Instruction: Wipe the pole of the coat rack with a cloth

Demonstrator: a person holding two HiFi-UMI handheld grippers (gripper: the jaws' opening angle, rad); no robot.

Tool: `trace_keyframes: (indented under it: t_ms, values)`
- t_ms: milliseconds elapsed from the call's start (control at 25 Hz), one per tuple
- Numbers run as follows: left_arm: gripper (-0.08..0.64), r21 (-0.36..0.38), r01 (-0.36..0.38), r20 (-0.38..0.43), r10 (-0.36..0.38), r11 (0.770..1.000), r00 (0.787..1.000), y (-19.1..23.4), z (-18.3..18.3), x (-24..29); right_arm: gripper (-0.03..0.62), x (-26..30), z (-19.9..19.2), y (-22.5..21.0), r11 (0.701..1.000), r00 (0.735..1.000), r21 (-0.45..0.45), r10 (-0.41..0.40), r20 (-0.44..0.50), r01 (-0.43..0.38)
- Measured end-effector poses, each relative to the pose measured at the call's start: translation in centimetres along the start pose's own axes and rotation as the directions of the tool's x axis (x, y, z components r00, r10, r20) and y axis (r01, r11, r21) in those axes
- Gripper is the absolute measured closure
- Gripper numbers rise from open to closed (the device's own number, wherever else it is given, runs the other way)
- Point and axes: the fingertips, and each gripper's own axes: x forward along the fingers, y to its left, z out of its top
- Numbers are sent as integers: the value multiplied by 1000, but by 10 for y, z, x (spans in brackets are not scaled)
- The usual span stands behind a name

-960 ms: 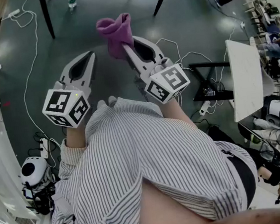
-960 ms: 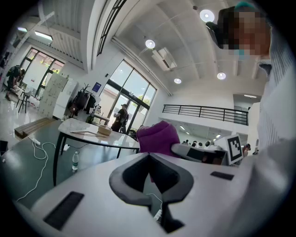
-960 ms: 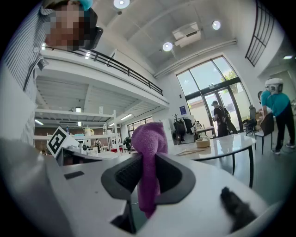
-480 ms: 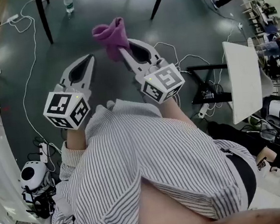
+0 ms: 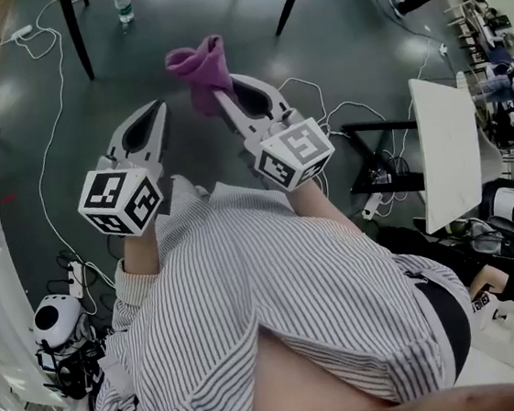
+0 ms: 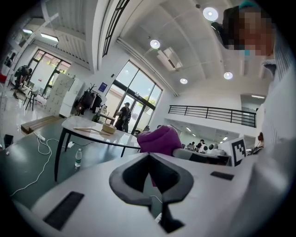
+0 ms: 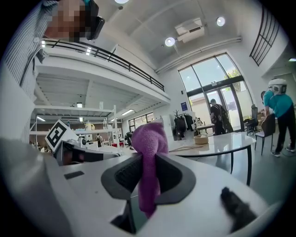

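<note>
My right gripper (image 5: 221, 89) is shut on a bunched purple cloth (image 5: 197, 67), which sticks up past the jaw tips and hangs between them. The right gripper view shows that cloth (image 7: 149, 139) pinched in the right gripper (image 7: 147, 159). Beside it on the left, my left gripper (image 5: 161, 106) is shut with nothing in it; the left gripper (image 6: 148, 155) shows its jaws meeting at the tips, with the cloth (image 6: 159, 140) just beyond. Far off by the glass doors stands a coat rack with dark coats (image 7: 184, 121), well away from both grippers.
Dark floor below carries white cables (image 5: 49, 159), a water bottle (image 5: 124, 1) and black table legs (image 5: 73, 32). A white table (image 5: 448, 146) stands at right, a round white table (image 7: 217, 139) ahead. A person in teal (image 7: 277, 113) stands at right.
Both grippers and the cloth have drifted slightly left in the head view. The right gripper's hold on the cloth is unchanged.
</note>
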Motion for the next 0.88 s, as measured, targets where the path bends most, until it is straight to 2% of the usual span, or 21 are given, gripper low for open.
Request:
trace_keyframes:
  t_ms: [160,320,520,600,760,880]
  values:
    - [549,-25,-22,-16,22,999,1000,8,-9,11,512,6,-9,-10,1000,1000,23,0,-19,0]
    - [549,-25,-4,-21,4,1000,1000,19,-1,27,511,26,-12,-31,998,999,64,-18,-39,20]
    - [549,-47,0,-51,-3,999,999,56,5,53,511,68,-14,-51,992,999,119,-35,-40,40]
    - [549,-40,13,-62,-16,999,998,72,14,70,511,91,-14,-62,991,998,127,-35,-48,41]
    - [549,16,24,-79,-22,1000,997,113,44,107,511,143,-2,-86,991,998,126,-29,-54,36]
    - [549,22,40,-102,-38,999,994,150,68,133,511,184,11,-100,992,998,117,-40,-52,46]
